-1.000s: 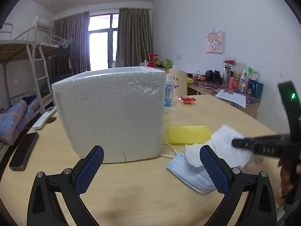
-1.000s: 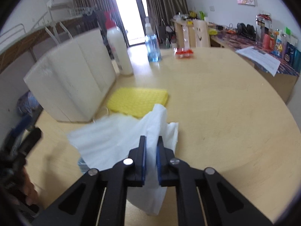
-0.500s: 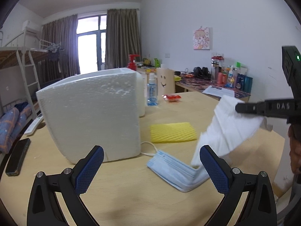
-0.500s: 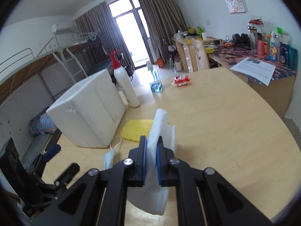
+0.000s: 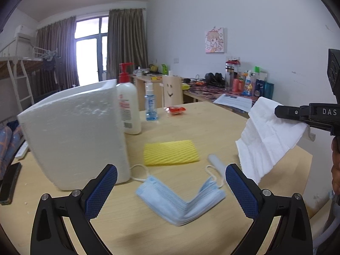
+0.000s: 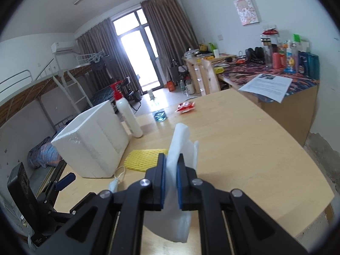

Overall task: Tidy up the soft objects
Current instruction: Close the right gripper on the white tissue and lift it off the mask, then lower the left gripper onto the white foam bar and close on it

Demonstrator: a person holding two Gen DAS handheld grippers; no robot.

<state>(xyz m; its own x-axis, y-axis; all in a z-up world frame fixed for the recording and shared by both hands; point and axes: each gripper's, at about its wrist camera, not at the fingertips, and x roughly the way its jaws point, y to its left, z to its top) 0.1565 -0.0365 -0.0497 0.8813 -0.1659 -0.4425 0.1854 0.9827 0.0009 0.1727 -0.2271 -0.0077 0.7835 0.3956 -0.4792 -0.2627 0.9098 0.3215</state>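
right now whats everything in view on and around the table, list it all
foam box: 1, white, left on the table
pump bottle: 1, white with red pump, behind box
spray bottle: 1, blue, far side
red packet: 1, far side
foam net pad: 1, yellow, mid-table
face mask: 1, light blue, near edge
tissue: 1, white, held off the table
phone: 1, black, left edge
left gripper: open, above mask
right gripper: shut on tissue
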